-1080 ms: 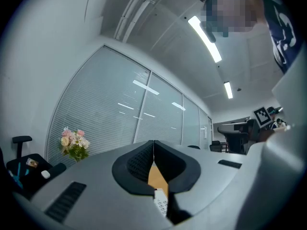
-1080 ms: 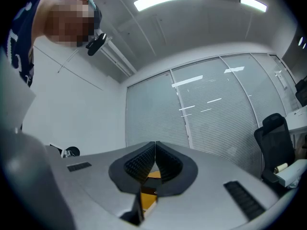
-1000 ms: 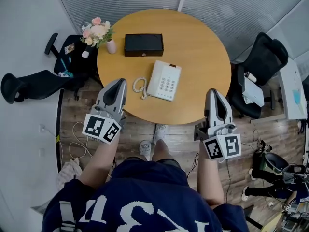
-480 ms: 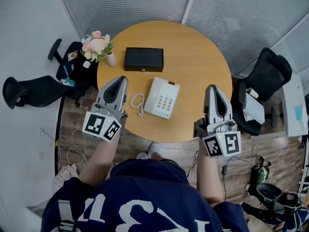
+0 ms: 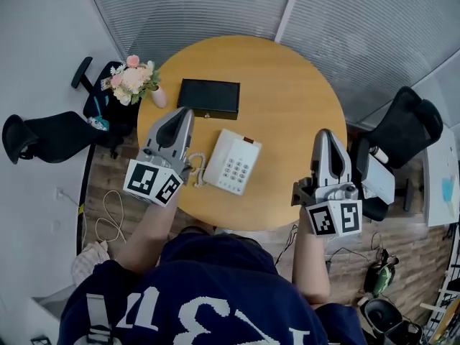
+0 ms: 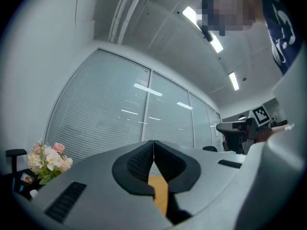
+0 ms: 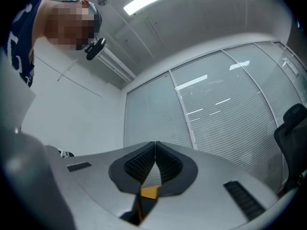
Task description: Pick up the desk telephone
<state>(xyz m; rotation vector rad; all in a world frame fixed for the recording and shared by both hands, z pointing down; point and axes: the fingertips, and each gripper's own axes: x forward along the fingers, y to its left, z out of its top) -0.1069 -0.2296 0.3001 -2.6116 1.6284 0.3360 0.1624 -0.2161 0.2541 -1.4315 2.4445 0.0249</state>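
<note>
Desk telephone point(image 5: 232, 165) flat on the round counter point(image 5: 287, 121), just nearer than the black box point(image 5: 209, 98). Probably light, rigid, slick plastic with a loose handset; best pinched across the body's side edges. Left gripper point(image 5: 181, 113) just left of the box, right gripper point(image 5: 325, 135) well right of it, jaws of both pressed together, empty.

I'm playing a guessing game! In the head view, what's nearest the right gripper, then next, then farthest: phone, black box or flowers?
From the right gripper:
1. Phone, in the middle.
2. Black box, farther back.
3. Flowers, far left edge.
</note>
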